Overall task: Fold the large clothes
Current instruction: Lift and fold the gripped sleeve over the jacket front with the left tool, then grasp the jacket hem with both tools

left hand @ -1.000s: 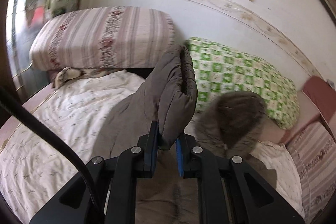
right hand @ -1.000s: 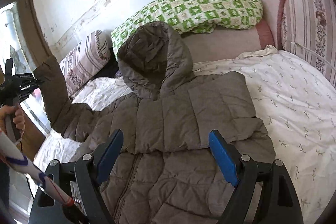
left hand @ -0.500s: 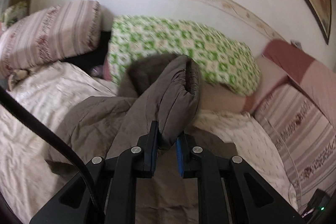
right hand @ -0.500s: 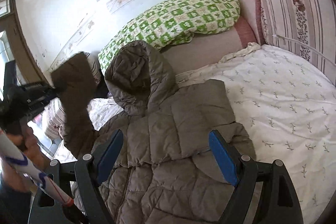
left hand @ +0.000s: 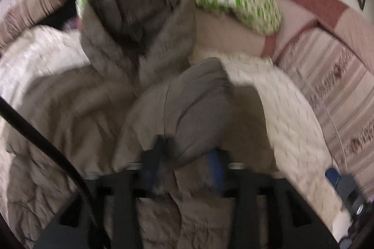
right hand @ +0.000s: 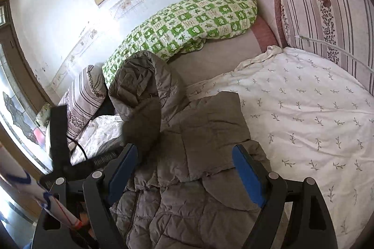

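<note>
**Left Sleeve Being Released Across the Jacket Front**

The grey-brown hooded puffer jacket (right hand: 194, 155) is lying front-up on the white leaf-print quilt (right hand: 303, 113), with its hood (right hand: 145, 78) pointing toward the head edge of the bed, where the green checked pillow (right hand: 187, 24) is resting. The jacket's long axis is running from the near edge of the bed, under both grippers, up to the hood.

The left gripper (left hand: 187, 165) is standing over the jacket's chest, and its jaws have just been opening. The sleeve (left hand: 187, 113) is sitting between the blue pads, cuff end forward, but the view is motion-blurred; the pads appear to be parting from the fabric rather than pinching it. The sleeve's length is lying roughly along the jacket's long axis, angled in from the left shoulder toward the centre zip.

The right gripper (right hand: 184, 169) is hovering above the lower right half of the jacket with its jaws spread wide and nothing between them. The right sleeve appears to be folded in already, its panel lying flat on the chest.

Judgement: the coming move depends on the lower hem, which is lying directly beneath and behind both grippers, at the near edge. The right gripper, being empty, is better placed to take it.
</note>
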Demonstrator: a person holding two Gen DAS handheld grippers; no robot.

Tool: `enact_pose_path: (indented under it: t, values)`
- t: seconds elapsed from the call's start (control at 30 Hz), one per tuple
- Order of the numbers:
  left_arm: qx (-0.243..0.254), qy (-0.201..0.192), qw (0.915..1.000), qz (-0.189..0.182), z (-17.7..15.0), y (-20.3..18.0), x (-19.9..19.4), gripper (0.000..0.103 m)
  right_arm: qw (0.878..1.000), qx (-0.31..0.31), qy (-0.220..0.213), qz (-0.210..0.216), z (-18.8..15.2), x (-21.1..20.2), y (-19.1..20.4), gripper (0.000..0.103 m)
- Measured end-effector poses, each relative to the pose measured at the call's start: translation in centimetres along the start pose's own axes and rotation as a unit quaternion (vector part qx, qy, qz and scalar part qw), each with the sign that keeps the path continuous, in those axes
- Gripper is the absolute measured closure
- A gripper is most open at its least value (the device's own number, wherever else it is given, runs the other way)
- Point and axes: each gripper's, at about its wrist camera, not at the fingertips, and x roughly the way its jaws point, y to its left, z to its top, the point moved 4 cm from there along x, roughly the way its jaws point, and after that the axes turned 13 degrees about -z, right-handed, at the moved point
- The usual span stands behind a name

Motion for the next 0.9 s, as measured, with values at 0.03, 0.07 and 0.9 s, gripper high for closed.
enact_pose_path:
  t: [0.03, 0.07, 0.9]
  values:
    - [0.005, 0.004, 1.0000, -0.006, -0.4, -0.2, 0.0, 0.058, 1.000, 0.002, 0.001, 0.000, 0.0, 0.1, -0.1, 0.016]
    - [0.017, 0.010, 0.9997, -0.012, -1.0, -0.5, -0.1, 0.058, 1.000, 0.004, 0.002, 0.000, 0.1, 0.2, -0.1, 0.016]
    - [-0.061, 0.025, 0.9901, 0.124, -3.8, 20.3, -6.9, 0.045, 0.999, -0.022, 0.035, -0.018, -1.6, 3.0, 2.2, 0.016]
